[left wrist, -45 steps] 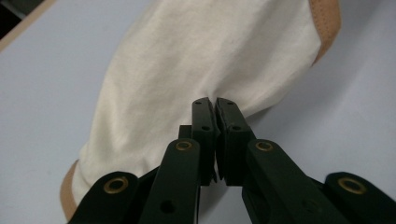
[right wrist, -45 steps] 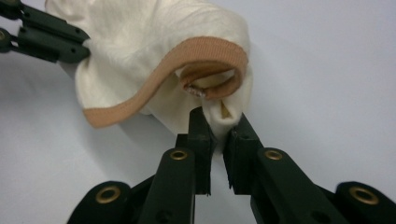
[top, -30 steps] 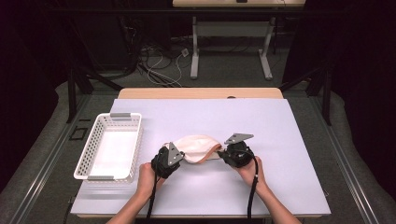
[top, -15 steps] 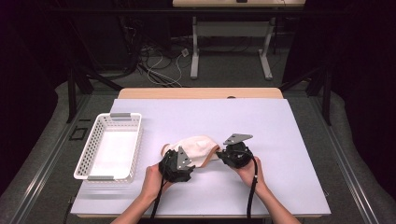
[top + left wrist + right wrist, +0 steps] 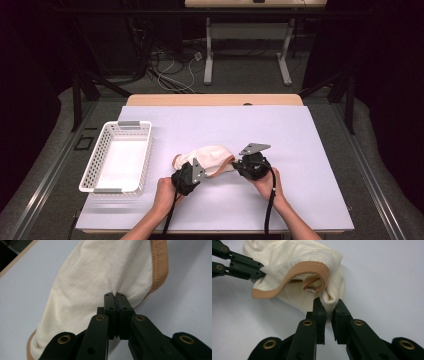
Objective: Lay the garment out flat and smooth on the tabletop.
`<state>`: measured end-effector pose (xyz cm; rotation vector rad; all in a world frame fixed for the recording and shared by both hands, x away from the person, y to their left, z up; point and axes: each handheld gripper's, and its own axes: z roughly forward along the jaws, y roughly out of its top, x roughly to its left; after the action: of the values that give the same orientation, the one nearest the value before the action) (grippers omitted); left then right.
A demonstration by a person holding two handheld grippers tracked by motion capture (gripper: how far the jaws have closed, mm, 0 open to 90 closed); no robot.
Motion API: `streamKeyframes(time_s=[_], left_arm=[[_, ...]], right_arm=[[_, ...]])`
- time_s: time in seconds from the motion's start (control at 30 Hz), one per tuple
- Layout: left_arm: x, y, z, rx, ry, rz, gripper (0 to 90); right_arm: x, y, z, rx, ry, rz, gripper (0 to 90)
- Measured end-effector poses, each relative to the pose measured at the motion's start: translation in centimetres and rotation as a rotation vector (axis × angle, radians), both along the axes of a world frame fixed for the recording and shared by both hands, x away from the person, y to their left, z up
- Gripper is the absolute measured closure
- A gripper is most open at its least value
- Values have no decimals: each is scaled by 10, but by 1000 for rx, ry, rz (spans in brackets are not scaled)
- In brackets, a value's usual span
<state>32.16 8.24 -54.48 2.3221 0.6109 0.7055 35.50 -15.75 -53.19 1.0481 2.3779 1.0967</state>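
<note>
Both tools clamp the cream cloth (image 5: 210,156): left tool (image 5: 116,295) just closed, right tool (image 5: 329,305) pinching its edge.

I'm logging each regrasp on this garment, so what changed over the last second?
The left gripper moved right along the cream garment, its jaws opening and then closing on a fold of the fabric nearer the middle. The right gripper stayed clamped on the other end, and the white basket did not move.
</note>
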Motion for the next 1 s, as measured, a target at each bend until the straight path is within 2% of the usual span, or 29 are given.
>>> streamKeyframes(time_s=[0.03,0.07,0.13,0.17,0.33,0.47,0.57,0.67,0.7,0.8,0.93,1.0], left_arm=[[0,1,3,-9,-7,3,889],[0,3,6,-22,-12,7,889],[1,8,13,-43,-17,16,889],[3,10,15,-54,-9,21,889],[7,19,20,-55,-27,60,889],[11,19,22,-50,-33,75,889],[17,18,22,-41,-37,94,888],[27,17,24,-58,-31,119,888],[31,17,24,-55,-29,130,888],[43,13,22,-40,-14,159,887],[57,8,12,-14,38,185,874],[58,8,10,-25,59,187,827]], right_arm=[[1,-1,0,0,-5,3,823],[1,-2,1,-9,11,2,823],[2,-3,1,-3,2,-8,823],[3,-4,1,0,1,-12,824],[5,-5,-1,0,6,-19,823],[5,-5,-1,2,14,-20,823],[5,-6,-2,0,15,-21,823],[5,-7,-3,-6,26,-23,824],[5,-7,-4,-6,20,-21,824],[5,-7,-4,-18,45,-20,823],[5,-7,-7,-18,47,-19,816],[5,-7,-7,-12,50,-29,806]])
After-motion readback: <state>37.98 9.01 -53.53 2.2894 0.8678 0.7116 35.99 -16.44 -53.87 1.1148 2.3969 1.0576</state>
